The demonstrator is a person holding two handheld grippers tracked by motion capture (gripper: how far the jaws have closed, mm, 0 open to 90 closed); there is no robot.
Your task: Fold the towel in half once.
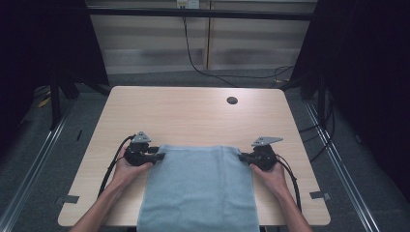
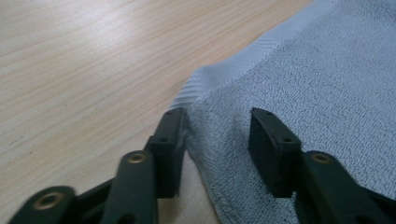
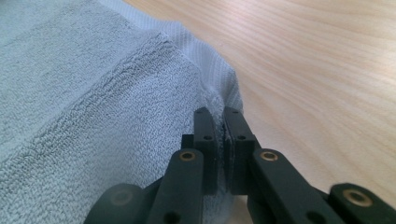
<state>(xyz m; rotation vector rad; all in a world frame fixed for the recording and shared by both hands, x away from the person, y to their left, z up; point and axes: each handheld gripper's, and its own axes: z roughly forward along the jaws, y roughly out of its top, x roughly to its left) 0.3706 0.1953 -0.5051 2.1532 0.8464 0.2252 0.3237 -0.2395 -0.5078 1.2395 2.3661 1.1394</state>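
A blue towel is spread over the table's near edge. Its far right corner is pinched by the right gripper; the far left corner is straddled by the left gripper, jaws apart, not pressing.

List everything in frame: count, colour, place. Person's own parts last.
towel: 1, light blue, near half of the table, hanging over the near edge
table: 1, light wood top, centre of the high view
cable hole: 1, dark, far right of the tabletop
tape pieces: 2, grey, near left and near right table edges
wall cable: 1, black, hanging down the far wall to the floor
left gripper: 1, black, at the towel's far left corner, jaws apart with the towel edge between them
right gripper: 1, black, at the towel's far right corner, shut on the towel's edge
hands: 2, one behind each gripper
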